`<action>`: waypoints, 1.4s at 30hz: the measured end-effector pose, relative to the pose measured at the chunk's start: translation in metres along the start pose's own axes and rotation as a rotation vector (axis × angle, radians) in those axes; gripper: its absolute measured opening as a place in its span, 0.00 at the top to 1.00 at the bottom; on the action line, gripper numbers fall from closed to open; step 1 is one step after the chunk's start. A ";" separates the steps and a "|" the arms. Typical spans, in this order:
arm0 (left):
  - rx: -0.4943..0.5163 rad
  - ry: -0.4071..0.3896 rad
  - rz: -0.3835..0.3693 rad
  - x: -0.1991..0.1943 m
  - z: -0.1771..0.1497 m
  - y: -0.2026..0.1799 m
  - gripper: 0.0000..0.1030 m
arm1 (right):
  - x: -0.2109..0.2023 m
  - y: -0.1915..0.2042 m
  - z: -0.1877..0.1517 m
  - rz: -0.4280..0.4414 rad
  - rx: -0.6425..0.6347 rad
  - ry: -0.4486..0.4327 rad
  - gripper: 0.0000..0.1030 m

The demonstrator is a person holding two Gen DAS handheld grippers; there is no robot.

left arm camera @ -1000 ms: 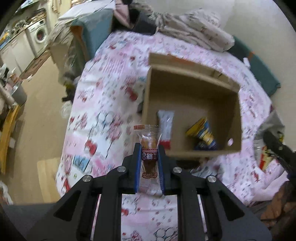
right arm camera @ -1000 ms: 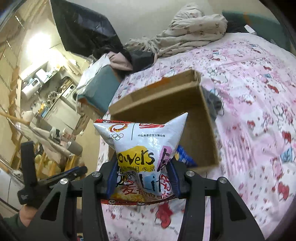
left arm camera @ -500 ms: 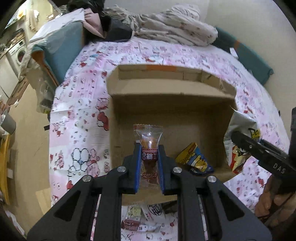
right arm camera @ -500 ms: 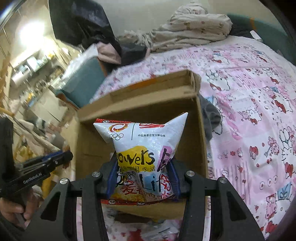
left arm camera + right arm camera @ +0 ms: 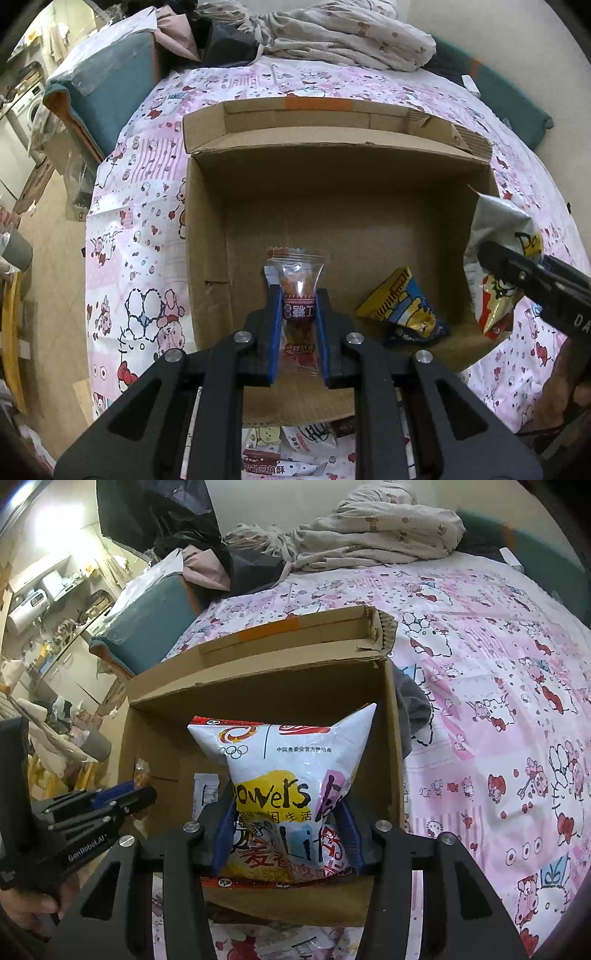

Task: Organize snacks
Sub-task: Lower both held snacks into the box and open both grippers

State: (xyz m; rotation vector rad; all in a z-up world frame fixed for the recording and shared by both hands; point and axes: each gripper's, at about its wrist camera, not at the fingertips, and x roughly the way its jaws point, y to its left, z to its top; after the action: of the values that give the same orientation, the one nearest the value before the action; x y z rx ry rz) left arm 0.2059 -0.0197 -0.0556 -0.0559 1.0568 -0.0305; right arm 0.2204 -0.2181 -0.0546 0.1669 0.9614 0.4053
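My left tongs (image 5: 297, 314) pinch a small clear-wrapped red candy (image 5: 296, 291), and my right tongs (image 5: 289, 819), jaws just easing apart, still hug a puffy white chip bag (image 5: 286, 775). Both hang over the open brown cardboard box (image 5: 332, 199), ready to drop in.

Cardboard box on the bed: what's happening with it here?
A person holds a gripper in each hand over the open cardboard box. The left gripper pinches a small clear-wrapped candy; the right gripper holds a white chip bag. A yellow-and-blue snack packet already lies inside.
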 end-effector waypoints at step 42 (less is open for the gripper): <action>-0.067 -0.094 0.002 -0.078 -0.042 0.033 0.19 | -0.069 0.028 -0.043 0.048 -0.004 -0.049 0.10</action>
State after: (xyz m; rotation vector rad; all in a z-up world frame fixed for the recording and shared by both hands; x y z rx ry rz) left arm 0.1311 0.0156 -0.0105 -0.1160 0.9635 0.0089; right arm 0.1426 -0.2222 -0.0181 0.1953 0.9097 0.4451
